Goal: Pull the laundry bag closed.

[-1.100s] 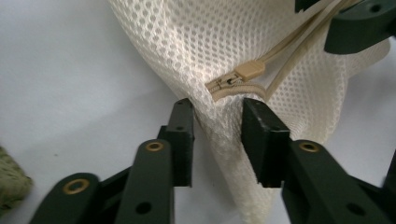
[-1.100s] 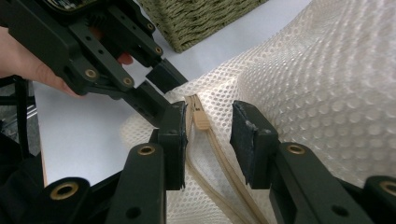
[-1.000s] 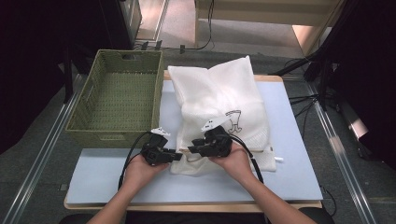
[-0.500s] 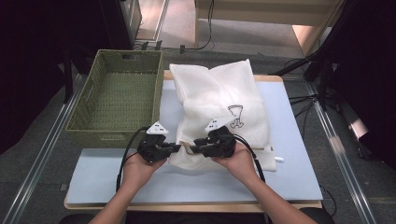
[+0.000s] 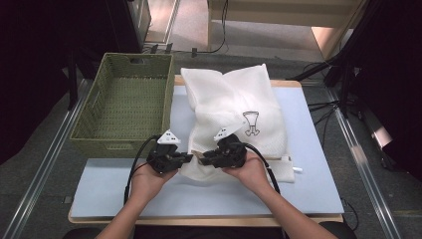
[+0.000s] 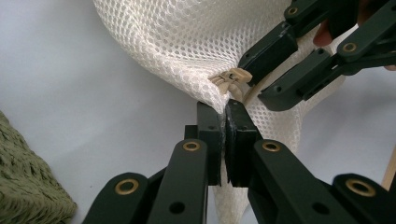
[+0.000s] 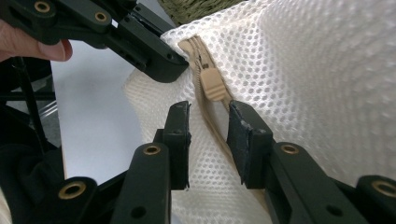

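A white mesh laundry bag (image 5: pixel 234 107) lies on the pale table mat (image 5: pixel 308 169), its near end lifted between the two hands. My left gripper (image 6: pixel 223 109) is shut on the bag's corner, right beside the end of the tan zipper. The zipper pull (image 7: pixel 214 86) sits just beyond the tips of my right gripper (image 7: pixel 208 114). Those jaws have just been closing. The zipper tape runs between them, and the pads stand clear of it on both sides. In the high view the left gripper (image 5: pixel 191 157) and right gripper (image 5: pixel 201 158) meet tip to tip at the bag's near edge.
A green woven basket (image 5: pixel 122 107) stands at the left, touching the mat's far left side. Cables trail from both grippers toward the person. Bare mat lies near the front edge and right of the bag.
The left hand has risen a little, lifting the bag's corner with it. The right hand has kept its place.
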`<move>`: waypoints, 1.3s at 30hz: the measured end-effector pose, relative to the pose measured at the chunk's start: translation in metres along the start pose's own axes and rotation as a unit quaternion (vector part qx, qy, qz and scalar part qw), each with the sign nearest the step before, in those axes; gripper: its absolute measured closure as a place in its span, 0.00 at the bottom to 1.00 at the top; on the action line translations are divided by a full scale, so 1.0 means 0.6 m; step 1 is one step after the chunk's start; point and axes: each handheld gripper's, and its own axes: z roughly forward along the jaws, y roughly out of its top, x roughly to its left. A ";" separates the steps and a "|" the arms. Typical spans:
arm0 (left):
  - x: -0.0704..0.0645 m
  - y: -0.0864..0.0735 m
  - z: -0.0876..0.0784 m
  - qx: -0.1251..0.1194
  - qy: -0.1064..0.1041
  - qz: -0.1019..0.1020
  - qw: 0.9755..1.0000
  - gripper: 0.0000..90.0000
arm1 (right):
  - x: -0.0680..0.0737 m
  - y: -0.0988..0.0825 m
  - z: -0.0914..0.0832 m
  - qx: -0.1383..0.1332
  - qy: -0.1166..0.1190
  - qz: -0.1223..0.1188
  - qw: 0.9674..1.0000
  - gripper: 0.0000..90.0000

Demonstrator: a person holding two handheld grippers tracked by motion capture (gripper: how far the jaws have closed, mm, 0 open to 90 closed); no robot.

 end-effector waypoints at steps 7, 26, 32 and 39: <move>-0.004 -0.003 0.009 0.018 0.004 0.006 1.000 0.97 | 0.003 0.003 0.006 0.002 0.015 0.006 1.000 0.80; -0.008 -0.007 0.017 0.031 0.007 0.011 0.999 0.97 | 0.000 0.008 0.004 -0.003 0.022 0.039 0.999 0.91; -0.008 -0.008 0.019 0.035 0.003 0.006 0.999 0.96 | 0.003 0.008 0.006 -0.001 0.004 0.046 0.999 0.92; 0.005 -0.007 0.024 0.044 -0.010 -0.008 0.999 0.87 | 0.014 0.009 0.005 -0.001 0.000 0.019 1.000 0.93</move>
